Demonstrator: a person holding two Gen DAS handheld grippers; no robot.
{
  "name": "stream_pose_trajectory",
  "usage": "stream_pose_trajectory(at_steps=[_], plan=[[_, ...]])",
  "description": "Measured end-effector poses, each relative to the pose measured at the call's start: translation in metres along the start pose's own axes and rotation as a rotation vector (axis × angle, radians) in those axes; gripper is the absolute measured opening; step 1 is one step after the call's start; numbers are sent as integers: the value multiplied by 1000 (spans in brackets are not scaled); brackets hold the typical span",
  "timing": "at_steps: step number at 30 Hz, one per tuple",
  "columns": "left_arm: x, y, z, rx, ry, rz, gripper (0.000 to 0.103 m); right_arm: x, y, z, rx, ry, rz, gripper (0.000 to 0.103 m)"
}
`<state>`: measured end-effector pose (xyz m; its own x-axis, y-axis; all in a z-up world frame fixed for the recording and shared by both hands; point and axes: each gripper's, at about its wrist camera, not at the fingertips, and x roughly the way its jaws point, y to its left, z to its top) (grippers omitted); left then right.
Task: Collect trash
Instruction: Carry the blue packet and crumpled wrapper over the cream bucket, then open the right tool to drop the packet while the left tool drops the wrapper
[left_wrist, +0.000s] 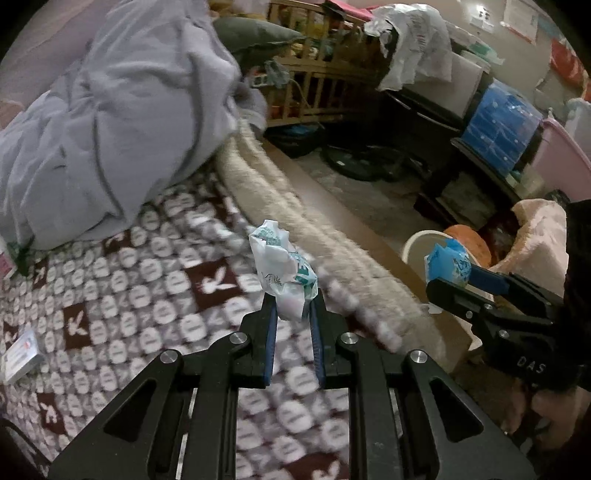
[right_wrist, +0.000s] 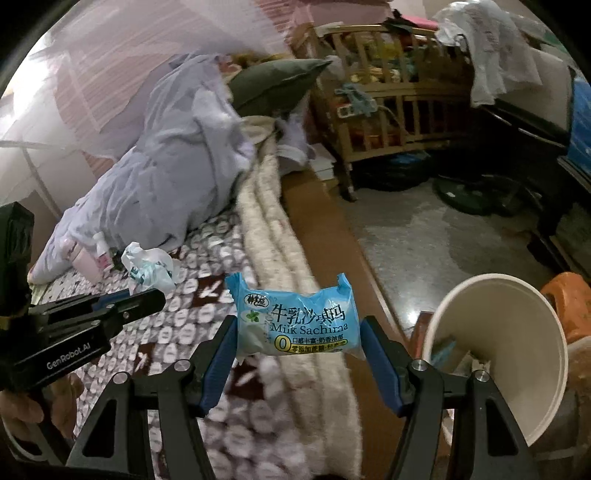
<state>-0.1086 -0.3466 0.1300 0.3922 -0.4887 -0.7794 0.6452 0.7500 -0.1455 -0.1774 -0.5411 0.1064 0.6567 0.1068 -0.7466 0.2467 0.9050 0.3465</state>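
The left claw (left_wrist: 291, 314) was clamped on a crumpled white wrapper (left_wrist: 282, 269), held above the patterned bed (left_wrist: 110, 295). The right claw (right_wrist: 299, 343) gripped a blue snack packet (right_wrist: 295, 321) just beside the white bin (right_wrist: 517, 332).

— What's your left gripper (left_wrist: 291, 314) got?
— A crumpled white-and-green wrapper (left_wrist: 282, 267), pinched upright above the bed's edge.
— Your right gripper (right_wrist: 299, 354)?
— A puffy blue Milk Sachima packet (right_wrist: 297, 323), lengthwise, beside the white bin (right_wrist: 517, 369).
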Motion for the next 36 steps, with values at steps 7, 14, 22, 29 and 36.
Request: stream_pose_trajectory(at_steps=[7, 14, 22, 29, 36], plan=[[19, -35, 8, 34, 31, -75, 14, -11, -35, -5, 52, -8, -51, 64], [42, -77, 20, 90, 63, -129, 14, -18, -80, -11, 126, -8, -116, 64], [68, -121, 31, 138, 102, -212, 14, -26, -134, -20, 212, 2, -210, 64], [89, -154, 38, 178, 136, -290, 15, -27, -175, -28, 290, 22, -269, 64], [104, -170, 39, 188, 149, -360, 28, -20, -201, -34, 344, 51, -308, 70]])
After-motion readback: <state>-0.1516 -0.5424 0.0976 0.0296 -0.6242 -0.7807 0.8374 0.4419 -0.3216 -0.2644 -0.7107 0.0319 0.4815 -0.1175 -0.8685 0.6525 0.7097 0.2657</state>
